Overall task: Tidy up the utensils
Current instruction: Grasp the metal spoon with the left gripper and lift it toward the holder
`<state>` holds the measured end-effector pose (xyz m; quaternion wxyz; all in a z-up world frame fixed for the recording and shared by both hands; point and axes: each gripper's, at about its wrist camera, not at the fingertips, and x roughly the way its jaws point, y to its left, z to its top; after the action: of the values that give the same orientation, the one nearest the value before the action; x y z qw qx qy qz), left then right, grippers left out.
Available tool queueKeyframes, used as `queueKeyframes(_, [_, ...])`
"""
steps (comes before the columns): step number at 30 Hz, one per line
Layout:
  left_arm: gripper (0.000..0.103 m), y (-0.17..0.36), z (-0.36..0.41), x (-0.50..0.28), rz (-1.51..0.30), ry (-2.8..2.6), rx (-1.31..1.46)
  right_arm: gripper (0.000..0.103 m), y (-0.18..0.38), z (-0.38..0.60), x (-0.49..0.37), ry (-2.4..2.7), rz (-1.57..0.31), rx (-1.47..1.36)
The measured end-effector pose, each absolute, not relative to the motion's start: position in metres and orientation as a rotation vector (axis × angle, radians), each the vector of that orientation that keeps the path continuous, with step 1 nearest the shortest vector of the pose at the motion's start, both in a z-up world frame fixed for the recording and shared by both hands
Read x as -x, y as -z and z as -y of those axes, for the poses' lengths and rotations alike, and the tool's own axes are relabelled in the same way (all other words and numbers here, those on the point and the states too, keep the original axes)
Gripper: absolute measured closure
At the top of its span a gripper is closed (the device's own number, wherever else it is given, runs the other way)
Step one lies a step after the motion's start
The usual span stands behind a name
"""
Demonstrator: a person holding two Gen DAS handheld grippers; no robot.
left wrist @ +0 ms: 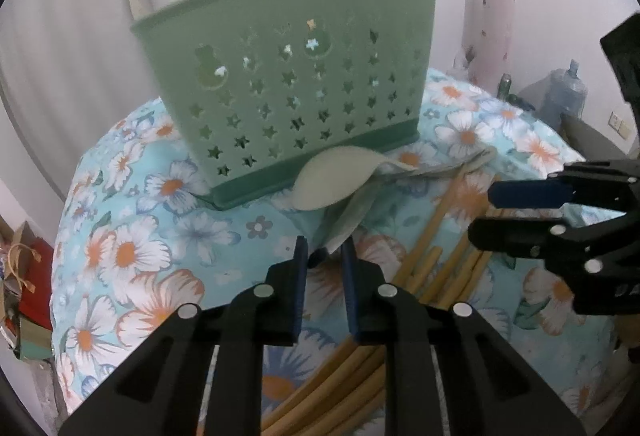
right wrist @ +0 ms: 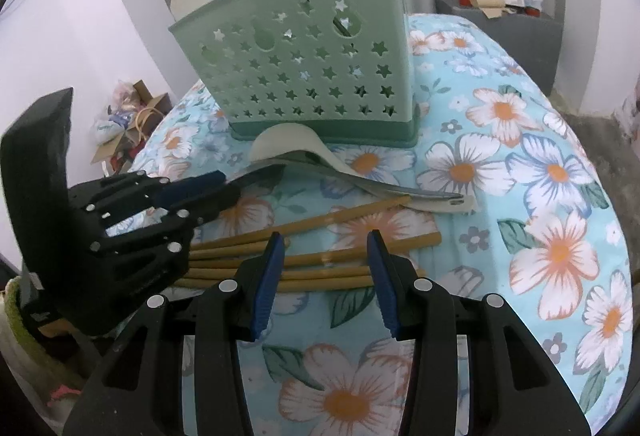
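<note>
A floral cloth covers the tabletop [right wrist: 552, 172], blue with white and orange flowers. At its far side, toward twelve o'clock in both views, stands the green utensil basket [right wrist: 308, 76], upright, its wall pierced with star-shaped holes; a spoon bowl and a pale handle rise above its rim. Touching the basket's base lies a cream plastic spoon [right wrist: 288, 144], its handle running toward four o'clock over a metal utensil [right wrist: 420, 192]. Nearer the cameras a loose bundle of bamboo chopsticks [right wrist: 320, 256] lies crosswise on the cloth. The left hand-held gripper [left wrist: 325, 252] reaches in from eight o'clock in the right wrist view, its blue pads drawn close about the end of a pale utensil handle; whether they press it I cannot tell. The right hand-held gripper [right wrist: 326, 248] hovers released, jaws apart, over the chopsticks with nothing between them.
</note>
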<state>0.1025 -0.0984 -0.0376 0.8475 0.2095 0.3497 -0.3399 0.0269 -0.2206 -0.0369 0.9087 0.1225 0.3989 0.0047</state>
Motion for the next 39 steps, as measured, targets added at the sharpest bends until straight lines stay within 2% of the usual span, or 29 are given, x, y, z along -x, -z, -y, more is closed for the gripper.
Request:
queueKeyframes(6, [0.089,0.037,0.099,-0.101,-0.711,0.716,-0.435,0.061,0.036,0.221,-0.027,-0.002,-0.817,-0.254])
queueKeyframes(11, [0.101,0.02,0.087,-0.097,-0.667,0.72,-0.382,0.061,0.032,0.224,-0.024,0.014,-0.805,-0.252])
queueKeyframes(20, [0.102,-0.008,0.036,-0.093,-0.715,0.695,-0.167,0.061,0.021,0.224,-0.02,0.042,-0.765,-0.194])
queueKeyframes(27, [0.102,-0.022,-0.026,-0.095,-0.731,0.572,0.019,0.062,0.011,0.204,-0.035,0.045,-0.738,-0.023])
queueKeyframes(39, [0.102,-0.03,-0.08,-0.108,-0.665,0.395,0.083,0.062,0.039,0.164,-0.083,0.087,-0.814,0.327])
